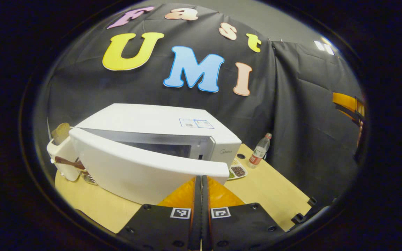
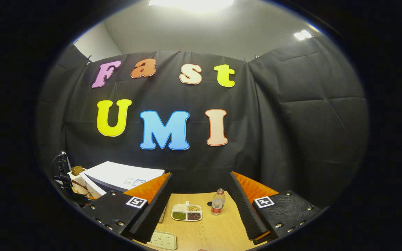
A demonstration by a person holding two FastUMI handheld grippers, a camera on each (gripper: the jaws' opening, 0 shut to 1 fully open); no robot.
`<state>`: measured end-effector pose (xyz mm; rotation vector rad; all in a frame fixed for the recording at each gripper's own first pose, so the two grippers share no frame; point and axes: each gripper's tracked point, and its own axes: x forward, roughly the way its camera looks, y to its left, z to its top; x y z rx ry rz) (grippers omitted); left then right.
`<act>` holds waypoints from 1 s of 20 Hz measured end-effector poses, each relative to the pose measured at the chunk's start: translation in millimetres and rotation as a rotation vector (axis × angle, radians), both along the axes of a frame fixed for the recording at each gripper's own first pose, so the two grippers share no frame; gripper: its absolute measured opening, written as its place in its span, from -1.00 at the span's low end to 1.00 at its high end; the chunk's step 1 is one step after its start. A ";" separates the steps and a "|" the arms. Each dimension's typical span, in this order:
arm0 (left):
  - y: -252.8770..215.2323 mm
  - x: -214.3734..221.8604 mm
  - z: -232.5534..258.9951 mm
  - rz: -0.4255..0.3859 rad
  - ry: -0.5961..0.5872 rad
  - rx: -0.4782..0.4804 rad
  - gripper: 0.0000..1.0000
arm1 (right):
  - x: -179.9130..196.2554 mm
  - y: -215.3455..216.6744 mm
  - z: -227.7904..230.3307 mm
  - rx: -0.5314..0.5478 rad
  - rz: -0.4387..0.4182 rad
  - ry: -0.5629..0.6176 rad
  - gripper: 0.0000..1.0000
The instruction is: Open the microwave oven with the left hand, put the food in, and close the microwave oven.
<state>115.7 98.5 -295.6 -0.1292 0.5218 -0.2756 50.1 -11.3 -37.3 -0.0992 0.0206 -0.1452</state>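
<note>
In the left gripper view, the left gripper (image 1: 201,188) has its fingers pressed together, nothing between them, just beside the free edge of the microwave door (image 1: 145,167), which stands partly open. The microwave (image 1: 152,122) sits on a pale wooden counter (image 1: 267,188); beyond it lie a divided food tray (image 1: 237,170) and a water bottle (image 1: 260,150). With no grip on the door, the tips could slip off and let it swing back.

In the right gripper view, the right gripper (image 2: 201,198) hangs high with fingers wide apart, empty. The food tray (image 2: 187,212) rests ahead on the counter (image 2: 215,230), bottle (image 2: 217,202) beside it, black cloth walls around.
</note>
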 end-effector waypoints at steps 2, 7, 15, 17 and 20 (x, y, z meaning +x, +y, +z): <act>-2.0 7.6 0.4 0.012 0.002 -0.012 -0.86 | 0.5 -2.6 -0.2 -0.005 0.001 0.009 0.92; -8.2 22.7 2.4 0.026 -0.003 -0.021 -0.86 | 5.4 -8.9 1.5 -0.005 -0.004 0.017 0.92; -12.0 46.0 6.0 0.080 -0.022 -0.047 -0.86 | 12.5 -20.2 0.7 0.006 -0.022 0.028 0.92; -12.6 51.6 -1.3 0.090 -0.008 -0.035 -0.86 | 15.3 -22.0 -2.0 0.004 -0.024 0.029 0.92; -14.9 60.8 -4.0 0.091 -0.009 -0.028 -0.87 | 18.5 -24.1 -2.7 0.004 -0.023 0.032 0.92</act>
